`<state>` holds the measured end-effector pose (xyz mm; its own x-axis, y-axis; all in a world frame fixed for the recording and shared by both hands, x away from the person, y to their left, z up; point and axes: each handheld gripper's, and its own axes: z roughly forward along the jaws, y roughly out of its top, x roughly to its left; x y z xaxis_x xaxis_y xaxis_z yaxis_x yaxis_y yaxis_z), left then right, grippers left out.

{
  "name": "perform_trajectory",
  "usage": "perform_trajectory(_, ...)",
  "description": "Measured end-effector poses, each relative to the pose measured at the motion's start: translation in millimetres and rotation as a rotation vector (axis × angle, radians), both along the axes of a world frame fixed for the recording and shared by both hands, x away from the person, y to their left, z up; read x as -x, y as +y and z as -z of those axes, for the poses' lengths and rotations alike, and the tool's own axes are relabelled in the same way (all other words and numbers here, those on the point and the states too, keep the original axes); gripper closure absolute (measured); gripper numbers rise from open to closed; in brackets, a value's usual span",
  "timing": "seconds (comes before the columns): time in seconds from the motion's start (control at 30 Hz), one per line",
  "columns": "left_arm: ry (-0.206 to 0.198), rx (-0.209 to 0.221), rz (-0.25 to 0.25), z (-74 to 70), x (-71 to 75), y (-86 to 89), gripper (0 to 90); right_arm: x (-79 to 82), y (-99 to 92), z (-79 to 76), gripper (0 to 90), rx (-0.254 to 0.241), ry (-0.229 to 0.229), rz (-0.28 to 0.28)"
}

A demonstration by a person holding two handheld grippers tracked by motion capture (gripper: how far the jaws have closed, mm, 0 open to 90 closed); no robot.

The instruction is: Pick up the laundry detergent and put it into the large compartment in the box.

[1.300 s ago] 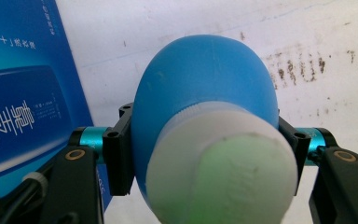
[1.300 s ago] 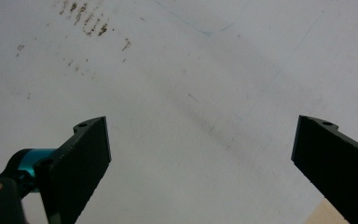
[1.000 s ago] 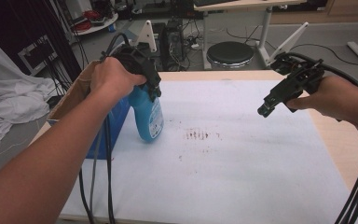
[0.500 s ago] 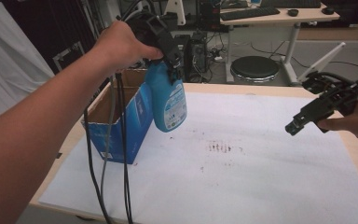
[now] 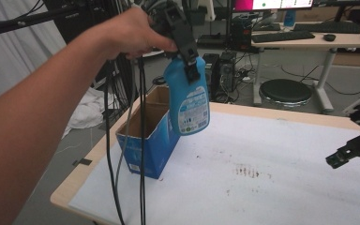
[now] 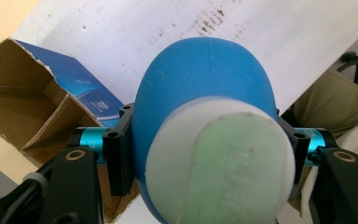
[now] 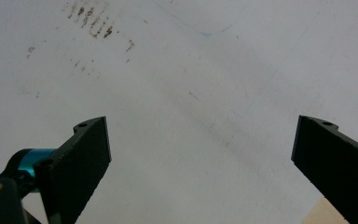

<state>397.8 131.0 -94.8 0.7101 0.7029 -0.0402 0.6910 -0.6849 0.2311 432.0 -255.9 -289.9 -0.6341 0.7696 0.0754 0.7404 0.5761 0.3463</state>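
Note:
A blue plastic bottle [image 5: 187,101] with a printed label hangs in the air above the table's left side, its white cap end up. My left gripper [image 5: 187,56] is shut on its neck, pointing down, held by a hand high at the top of the high view. From the left gripper view the bottle [image 6: 205,84] swells between the two black jaws, its pale cap nearest the camera. My right gripper [image 5: 344,154] hovers low at the table's right edge. In the right gripper view its jaws [image 7: 200,158] stand wide open over the white sheet with nothing between them.
An open blue cardboard box [image 5: 147,133] stands on the left of the table, under the bottle. A white sheet [image 5: 272,187] covers the wooden table and carries a brown smear [image 5: 248,171]. Cables [image 5: 122,164] trail down from the left gripper. A stool [image 5: 283,91] and desks stand behind.
The left hand has lifted the bottle well up from beside the box. The right gripper has stayed by the right edge.

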Motion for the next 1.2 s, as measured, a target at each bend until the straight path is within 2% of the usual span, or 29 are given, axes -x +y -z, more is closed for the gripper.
perform_trajectory(0.17,-0.018,0.018,0.047,-13.3,6.9,15.5,37.8,1.0,-3.4,-0.4,3.6,-0.003,-0.002,0.009)
perform_trajectory(0.33,-0.036,-0.006,0.064,-23.2,9.8,32.6,37.8,1.8,-6.7,-0.3,3.6,-0.001,-0.001,0.014)
perform_trajectory(0.47,-0.075,-0.027,0.103,-28.2,12.0,46.3,37.8,1.7,-8.5,1.4,3.6,0.000,0.003,0.018)
perform_trajectory(0.57,-0.083,-0.047,0.129,-30.3,14.2,56.7,37.8,0.9,-10.2,3.2,3.6,0.005,0.009,0.022)
perform_trajectory(0.7,-0.111,-0.044,0.152,-32.4,15.9,72.9,37.9,0.1,-11.1,4.0,3.6,0.008,0.013,0.034)
perform_trajectory(0.93,-0.138,-0.062,0.156,-25.3,11.4,94.9,37.9,0.2,-13.7,3.8,3.6,0.012,0.012,0.047)
perform_trajectory(1.2,-0.128,-0.061,0.153,-3.7,-1.1,113.6,37.9,1.7,-18.9,3.8,3.6,0.022,0.014,0.070)
